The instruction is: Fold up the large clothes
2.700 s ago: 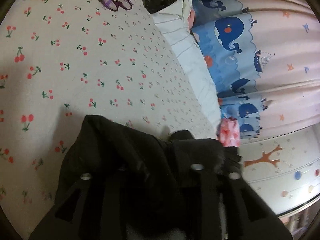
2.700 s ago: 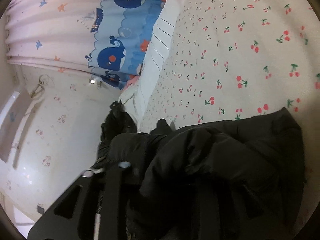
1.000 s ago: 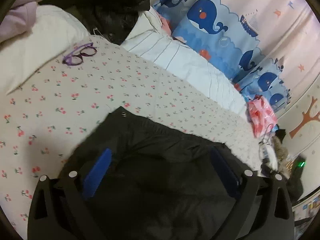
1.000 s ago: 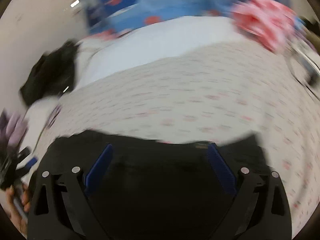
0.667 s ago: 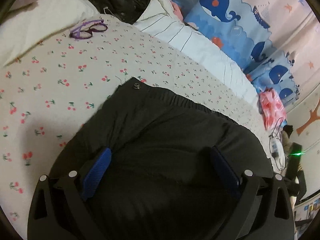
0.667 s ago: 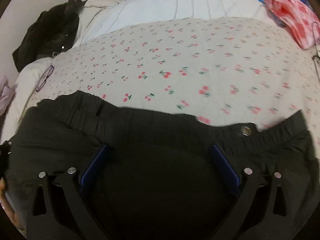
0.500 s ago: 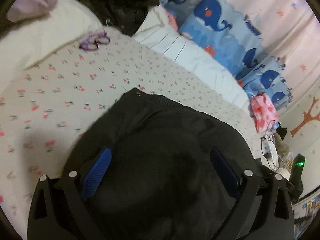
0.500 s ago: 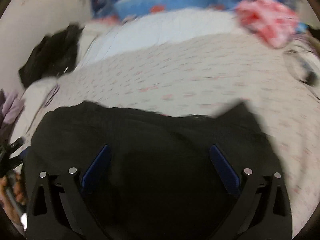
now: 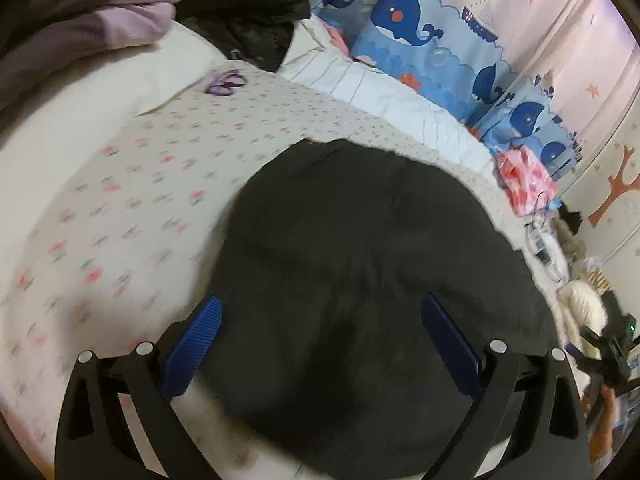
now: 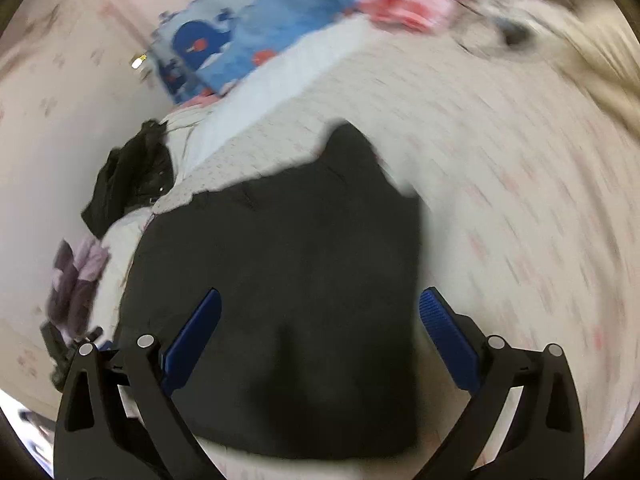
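A large black garment (image 9: 360, 264) lies spread flat on the cherry-print bed sheet (image 9: 120, 208). It also shows in the right wrist view (image 10: 288, 280), with one corner pointing up toward the far side. My left gripper (image 9: 320, 332) hangs above the garment, open and empty, blue pads wide apart. My right gripper (image 10: 320, 328) is also open and empty above the garment. Both views are motion-blurred.
Purple glasses (image 9: 224, 80) lie on the sheet near a white pillow (image 9: 100, 76). A black clothes heap (image 9: 244, 12) and purple clothing (image 9: 88, 20) sit at the head. A whale-print curtain (image 9: 432, 48) and pink fabric (image 9: 524, 176) line the far side.
Both grippers let go of the black garment and opened. They have since pulled back and up, so more of the spread garment and bed shows.
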A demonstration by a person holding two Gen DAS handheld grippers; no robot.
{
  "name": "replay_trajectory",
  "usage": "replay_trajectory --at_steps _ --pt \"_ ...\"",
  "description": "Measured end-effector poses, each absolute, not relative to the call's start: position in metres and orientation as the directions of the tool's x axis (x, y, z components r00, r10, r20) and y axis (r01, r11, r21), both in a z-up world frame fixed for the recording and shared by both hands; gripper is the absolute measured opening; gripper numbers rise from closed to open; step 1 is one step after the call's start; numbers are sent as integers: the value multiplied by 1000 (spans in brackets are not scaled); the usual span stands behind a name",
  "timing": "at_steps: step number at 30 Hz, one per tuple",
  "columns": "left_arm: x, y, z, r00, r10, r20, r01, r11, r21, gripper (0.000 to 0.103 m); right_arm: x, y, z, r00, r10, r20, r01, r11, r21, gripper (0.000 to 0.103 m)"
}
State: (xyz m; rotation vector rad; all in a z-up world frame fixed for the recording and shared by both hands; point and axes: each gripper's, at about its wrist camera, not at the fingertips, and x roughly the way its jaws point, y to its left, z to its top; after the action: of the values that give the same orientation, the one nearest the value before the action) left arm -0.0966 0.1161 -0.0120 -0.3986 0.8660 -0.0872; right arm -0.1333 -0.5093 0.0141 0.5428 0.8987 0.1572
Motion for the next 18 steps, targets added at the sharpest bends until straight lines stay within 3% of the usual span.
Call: replay_trajectory --at_steps 7,15,18 --pt "-150 82 7 683 -150 -715 -16 975 -220 96 -203 -537 -37 569 492 -660 173 713 680 96" --pt "-173 49 23 715 -124 -688 68 992 -107 96 -200 -523 -37 581 580 -571 122 632 765 96" --pt "-180 43 25 717 -114 -688 80 993 -82 96 -196 -517 -44 561 588 -582 137 628 766 96"
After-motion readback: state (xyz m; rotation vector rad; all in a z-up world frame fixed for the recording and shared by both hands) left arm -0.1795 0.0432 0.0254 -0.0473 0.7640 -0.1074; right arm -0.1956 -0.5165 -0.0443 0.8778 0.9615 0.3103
